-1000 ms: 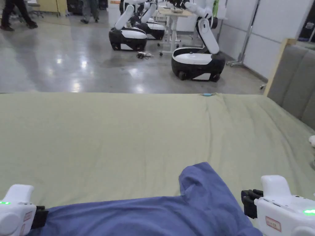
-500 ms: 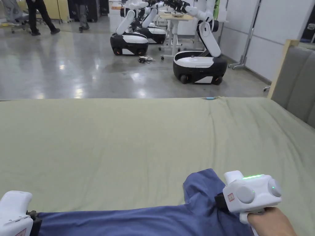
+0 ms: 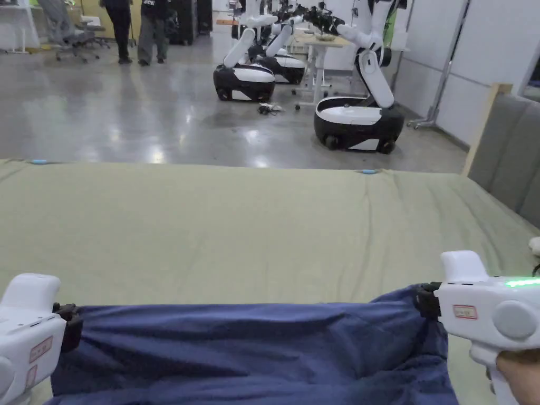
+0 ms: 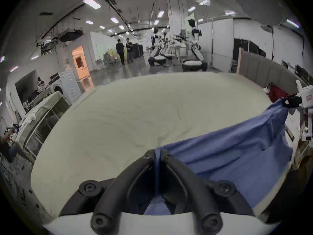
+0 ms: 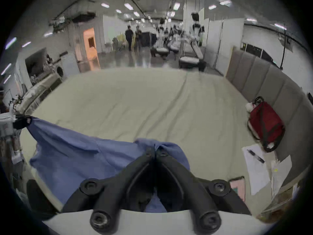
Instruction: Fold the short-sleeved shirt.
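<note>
item: one blue, thin-woven short-sleeved shirt (image 3: 253,348), held off the near edge of a wide bed covered in a pale olive-green sheet (image 3: 253,227). position: stretched sideways between the two tools, its upper hem drawn into a nearly straight line across the bottom of the head view, the body of the cloth hanging below that line and slack, with soft diagonal creases; how much of the lower part rests on the sheet cannot be told. left gripper (image 4: 158,154): white housing, black jaws, both closed together with a ridge of the blue fabric pinched between their tips, seen plainly in the left gripper view. right gripper (image 5: 155,148): same make, jaws closed tight on a bunched corner of the cloth, which spills over and around the tips in the right gripper view; a hand (image 3: 519,377) grips its handle. progress, as judged: early. the garment appears picked up and spread by two corners, which reads as the preparatory step of laying it flat; no fold line, no tucked sleeve and no doubled layer can be made out. remaining, as judged: lay it smooth on the sheet, turn in the sleeves and sides, then fold the length. surroundings: a red bag with dark straps (image 5: 265,128) against the grey padded headboard (image 5: 264,79), loose white papers (image 5: 257,167) nearby, white-and-black wheeled robots (image 3: 358,113) on the glossy floor beyond.
</note>
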